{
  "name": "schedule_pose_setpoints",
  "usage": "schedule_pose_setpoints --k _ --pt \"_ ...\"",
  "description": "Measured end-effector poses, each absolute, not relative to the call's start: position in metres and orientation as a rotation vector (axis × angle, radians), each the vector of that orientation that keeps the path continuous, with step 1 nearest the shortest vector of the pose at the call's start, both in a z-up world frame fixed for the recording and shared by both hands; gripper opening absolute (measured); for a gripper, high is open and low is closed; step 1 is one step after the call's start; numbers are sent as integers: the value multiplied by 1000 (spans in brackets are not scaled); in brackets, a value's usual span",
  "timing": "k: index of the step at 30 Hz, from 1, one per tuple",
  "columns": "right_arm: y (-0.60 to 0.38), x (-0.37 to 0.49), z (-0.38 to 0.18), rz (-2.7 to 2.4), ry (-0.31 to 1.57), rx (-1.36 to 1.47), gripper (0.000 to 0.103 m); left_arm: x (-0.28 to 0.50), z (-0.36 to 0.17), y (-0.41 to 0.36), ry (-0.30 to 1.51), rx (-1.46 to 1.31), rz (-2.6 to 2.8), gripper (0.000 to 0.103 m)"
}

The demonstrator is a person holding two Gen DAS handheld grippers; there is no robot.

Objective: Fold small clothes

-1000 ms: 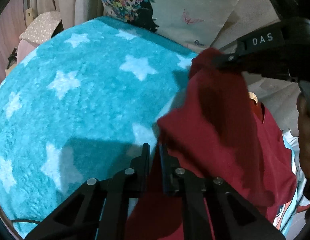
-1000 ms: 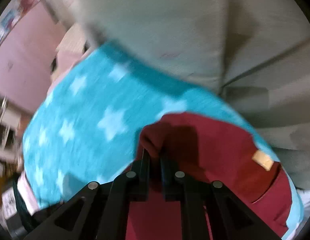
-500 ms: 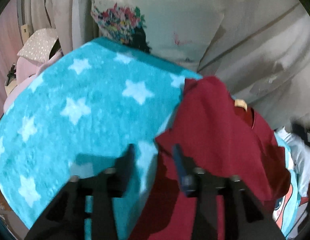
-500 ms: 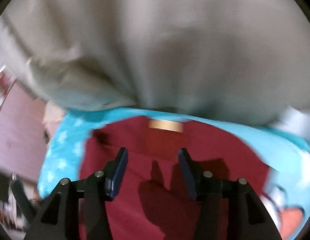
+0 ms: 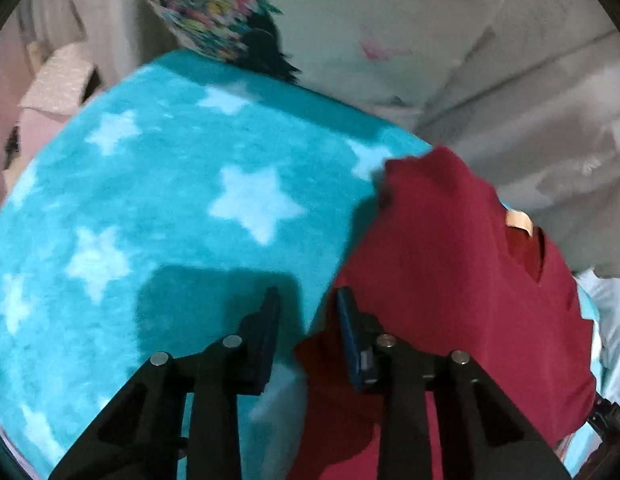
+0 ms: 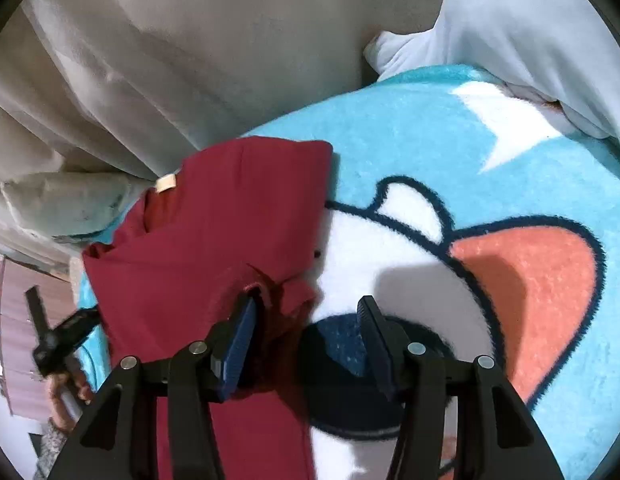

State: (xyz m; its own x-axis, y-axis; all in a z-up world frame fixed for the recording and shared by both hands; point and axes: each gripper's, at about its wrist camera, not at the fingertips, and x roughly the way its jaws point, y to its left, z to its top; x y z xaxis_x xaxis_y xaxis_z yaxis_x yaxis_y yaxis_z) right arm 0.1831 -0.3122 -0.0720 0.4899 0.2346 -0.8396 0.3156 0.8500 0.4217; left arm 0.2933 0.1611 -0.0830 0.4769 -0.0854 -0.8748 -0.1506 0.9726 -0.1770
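The dark red cotton shirt (image 5: 450, 280) lies partly folded on the turquoise star-patterned fleece blanket (image 5: 170, 200), its tan neck label toward the grey sofa back. My left gripper (image 5: 306, 320) is closing with nothing between its jaws, hovering over the shirt's left edge. My right gripper (image 6: 306, 332) stands released over the shirt's right edge; one pad (image 6: 242, 340) overlaps the cloth without pinching it. I reckon I should seat both pads low on the hem before lifting, so the fold lands square.
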Motion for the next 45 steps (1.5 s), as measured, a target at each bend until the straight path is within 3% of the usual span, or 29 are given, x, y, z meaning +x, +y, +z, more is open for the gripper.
schedule_pose_setpoints --k 4,8,15,26,33,37,45 --pt "-318 182 -81 -51 1068 604 57 265 -60 157 1035 -161 42 30" --pt "-330 167 -93 27 1054 703 57 224 -55 166 1049 -165 22 50" --pt "-329 113 -115 181 1054 1054 57 172 -84 187 1167 -264 -79 50" --pt "-260 6 -123 178 1064 1077 57 91 -98 193 1209 -281 -357 50" --pt "-232 -46 -135 203 1014 1214 57 60 -105 211 1229 -445 -460 50" --pt "-216 -59 -134 197 1008 1209 57 49 -111 219 1249 -520 -480 37" --pt "-206 -69 -131 173 1005 1180 57 43 -114 211 1241 -525 -481 36"
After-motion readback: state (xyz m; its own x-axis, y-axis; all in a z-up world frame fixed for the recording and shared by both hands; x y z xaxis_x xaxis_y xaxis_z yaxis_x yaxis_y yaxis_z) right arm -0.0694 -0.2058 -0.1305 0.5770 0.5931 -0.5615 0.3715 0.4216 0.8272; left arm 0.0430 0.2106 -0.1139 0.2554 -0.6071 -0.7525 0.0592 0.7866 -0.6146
